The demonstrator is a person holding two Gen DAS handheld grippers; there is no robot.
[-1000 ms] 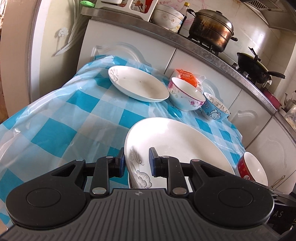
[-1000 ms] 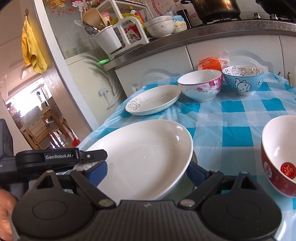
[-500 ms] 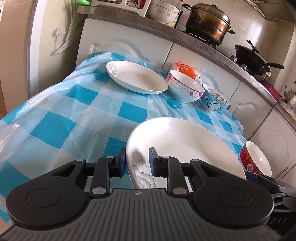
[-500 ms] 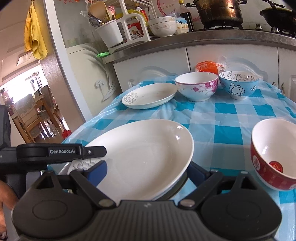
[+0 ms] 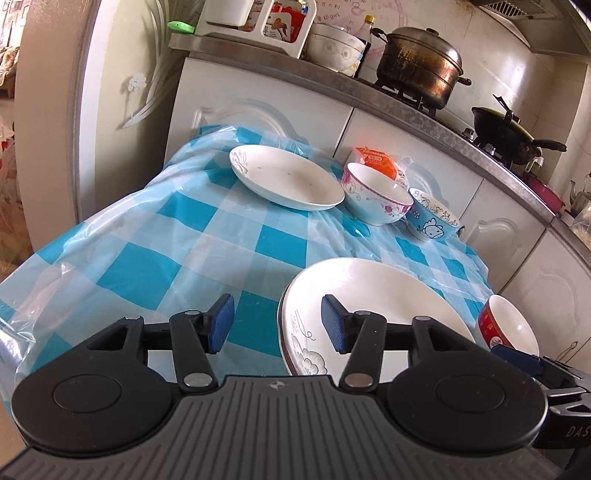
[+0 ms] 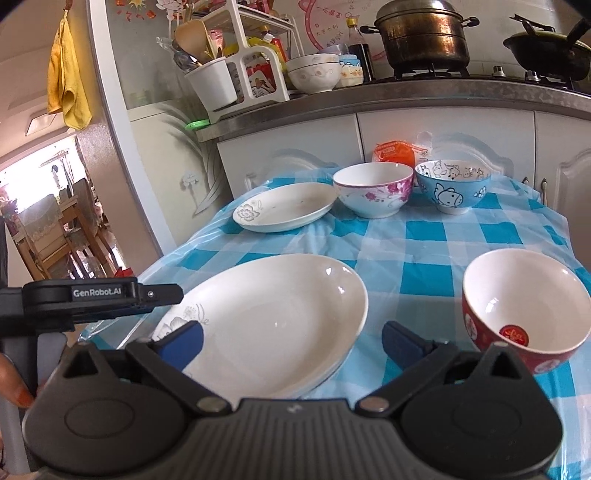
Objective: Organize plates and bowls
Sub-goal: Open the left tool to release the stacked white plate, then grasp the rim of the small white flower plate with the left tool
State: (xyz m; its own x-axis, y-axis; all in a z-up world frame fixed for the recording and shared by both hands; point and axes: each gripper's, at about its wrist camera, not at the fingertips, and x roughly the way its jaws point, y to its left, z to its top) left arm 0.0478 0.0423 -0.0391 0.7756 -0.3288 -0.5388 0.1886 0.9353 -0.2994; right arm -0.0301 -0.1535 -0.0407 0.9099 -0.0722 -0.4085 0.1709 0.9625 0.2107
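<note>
A large white plate (image 5: 373, 295) (image 6: 273, 325) with a grey flower print lies at the near edge of the blue checked table, apparently on top of another plate. My left gripper (image 5: 277, 325) is open, its jaws straddling the plate's left rim without touching. My right gripper (image 6: 291, 341) is open wide around the plate's near side. A smaller white plate (image 5: 284, 177) (image 6: 286, 208), a pink-flowered bowl (image 5: 375, 197) (image 6: 373, 188) and a blue cartoon bowl (image 5: 432, 219) (image 6: 452, 184) stand at the far side. A red bowl (image 5: 506, 325) (image 6: 524, 310) stands near right.
An orange packet (image 6: 393, 153) lies behind the bowls. White cabinets (image 6: 443, 140) and a counter with a pot (image 6: 421, 33), a wok (image 6: 546, 46), a rack and bowls run behind the table (image 5: 147, 258). A doorway opens at the left.
My left gripper has opened and let go of the large plate's rim. The plate now rests lower and flat on the table. Both grippers have drawn back slightly.
</note>
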